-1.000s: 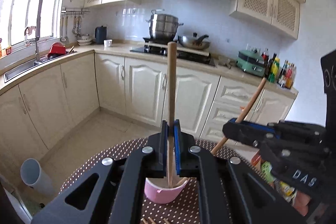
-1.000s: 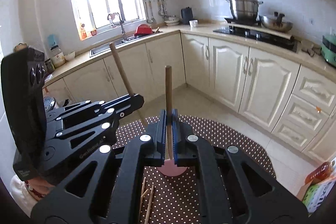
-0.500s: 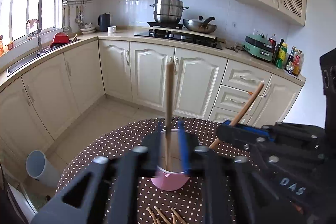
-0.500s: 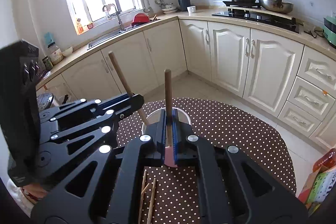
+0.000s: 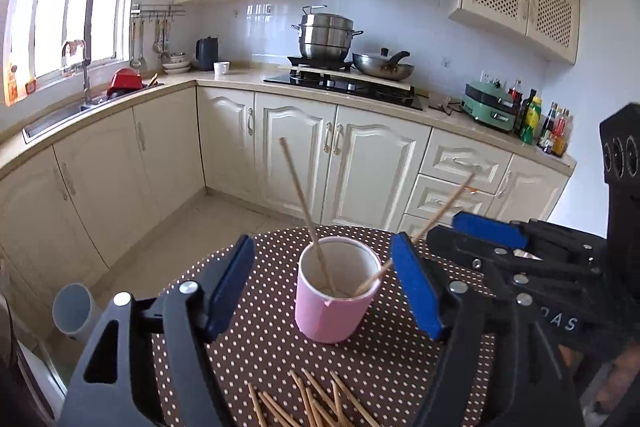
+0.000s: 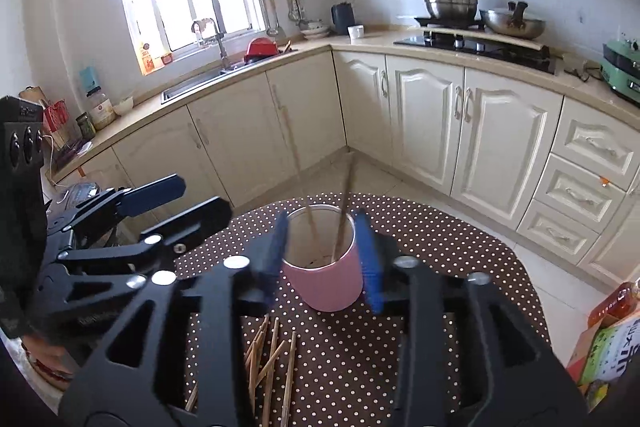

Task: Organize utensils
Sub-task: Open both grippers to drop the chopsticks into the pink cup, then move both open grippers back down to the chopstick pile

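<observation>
- The loose sticks (image 5: 312,403) on the dotted surface (image 5: 256,343) run off the bottom of the left picture.
- In the right picture, the two sticks in the pink cup (image 6: 326,283) look smeared and faint.
- The blue pads (image 6: 370,263) of the right gripper (image 6: 324,259) are blurry too.
- The box (image 6: 604,351) is cut off by the edge.

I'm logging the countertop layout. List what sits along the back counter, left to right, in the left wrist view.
Red pot → stacked bowls → kettle → white cup → steamer pot → wok → green cooker → bottles.
</observation>
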`<action>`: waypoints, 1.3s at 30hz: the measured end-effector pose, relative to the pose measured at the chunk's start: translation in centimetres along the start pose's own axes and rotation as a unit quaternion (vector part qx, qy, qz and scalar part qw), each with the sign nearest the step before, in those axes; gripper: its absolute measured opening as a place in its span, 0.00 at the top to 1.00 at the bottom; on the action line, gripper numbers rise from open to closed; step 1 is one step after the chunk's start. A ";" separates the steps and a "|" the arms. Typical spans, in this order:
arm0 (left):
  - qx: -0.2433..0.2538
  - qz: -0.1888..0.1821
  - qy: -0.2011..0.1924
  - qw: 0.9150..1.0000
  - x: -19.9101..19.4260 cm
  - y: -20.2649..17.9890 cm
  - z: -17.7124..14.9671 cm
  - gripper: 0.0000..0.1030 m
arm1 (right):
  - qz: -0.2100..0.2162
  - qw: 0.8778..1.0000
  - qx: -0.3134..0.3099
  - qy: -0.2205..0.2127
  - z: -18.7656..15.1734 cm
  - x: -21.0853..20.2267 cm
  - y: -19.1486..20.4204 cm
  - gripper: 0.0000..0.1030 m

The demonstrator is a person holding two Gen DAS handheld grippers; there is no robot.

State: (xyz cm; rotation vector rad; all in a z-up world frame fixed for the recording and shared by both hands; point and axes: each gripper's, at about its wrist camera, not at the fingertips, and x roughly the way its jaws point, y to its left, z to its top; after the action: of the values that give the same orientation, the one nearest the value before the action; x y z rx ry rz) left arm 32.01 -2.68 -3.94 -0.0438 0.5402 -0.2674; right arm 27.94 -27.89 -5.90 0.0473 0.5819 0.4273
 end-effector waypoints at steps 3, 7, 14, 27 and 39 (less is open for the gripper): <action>-0.005 0.003 -0.008 1.000 -1.8 0.5 -0.5 0.29 | 0.004 1.000 0.001 -0.014 -0.2 -1.7 0.1 0.51; 0.000 0.000 -0.019 1.000 -4.6 0.8 -1.5 0.28 | 0.009 1.000 0.002 -0.026 -0.7 -3.7 -0.1 0.47; 0.025 0.016 0.006 1.000 -7.3 1.4 -4.3 0.27 | 0.002 1.000 -0.008 -0.022 -3.1 -5.8 -0.1 0.46; -0.014 0.025 0.160 0.987 -2.9 6.2 -11.1 0.27 | 0.020 0.995 -0.001 0.099 -10.4 -1.9 -0.6 0.46; -0.046 0.044 0.230 0.971 1.2 7.7 -14.9 0.27 | 0.042 0.970 -0.006 0.241 -14.0 5.3 1.5 0.53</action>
State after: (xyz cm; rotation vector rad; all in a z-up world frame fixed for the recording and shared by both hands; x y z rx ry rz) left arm 27.18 4.89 -18.21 -0.0484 1.0130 -0.1646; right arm 23.72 -25.50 -20.17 -0.0452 1.0586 0.5279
